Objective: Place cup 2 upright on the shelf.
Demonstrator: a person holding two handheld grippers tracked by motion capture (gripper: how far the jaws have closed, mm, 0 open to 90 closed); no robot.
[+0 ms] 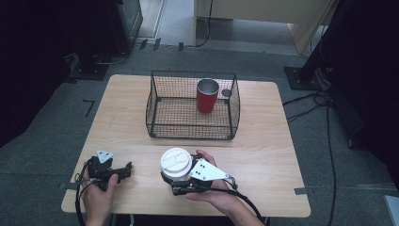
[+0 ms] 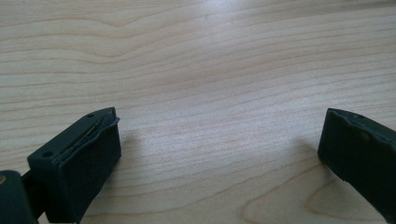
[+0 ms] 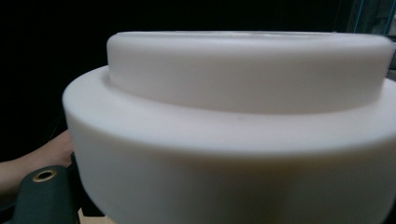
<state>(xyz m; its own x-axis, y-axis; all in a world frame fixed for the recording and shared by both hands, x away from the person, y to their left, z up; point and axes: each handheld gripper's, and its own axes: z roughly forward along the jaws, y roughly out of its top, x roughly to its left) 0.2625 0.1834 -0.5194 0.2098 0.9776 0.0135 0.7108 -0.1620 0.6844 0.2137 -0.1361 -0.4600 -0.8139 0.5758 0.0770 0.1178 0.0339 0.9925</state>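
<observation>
**White lid held at the near edge of the table**

White lid (image 1: pixel 176 162), a round stepped cap with a raised centre, is sitting at the near middle of the wooden table (image 1: pixel 263 136), just left of the right gripper's grey plate. Reading from left to right: the left gripper (image 1: pixel 123 170) is resting near the near left corner, gripped by the person's left hand (image 1: pixel 96 190), with its black jaws pointing right across the tabletop. In the left gripper view those jaws are standing wide apart over bare wood grain (image 2: pixel 205 84), with nothing lying between them. Next comes the lid, seen from above in the high view and seen very close in the right gripper view (image 3: pixel 233 126), where its pale side wall is pressing up against the camera's foreground. The right gripper (image 1: pixel 181 183) is lying directly to the near right of the lid, held by the right hand (image 1: pixel 214 193); its jaws are drawn in as far as they go and are clamping the lid from the side. One dark jaw is showing at the lower left of the right gripper view, against the lid's wall. Farther back, at the table's far middle, a black wire basket (image 1: pixel 162 122) is standing well apart from the lid, with an upright red cup (image 1: pixel 207 98) inside its right part.
</observation>
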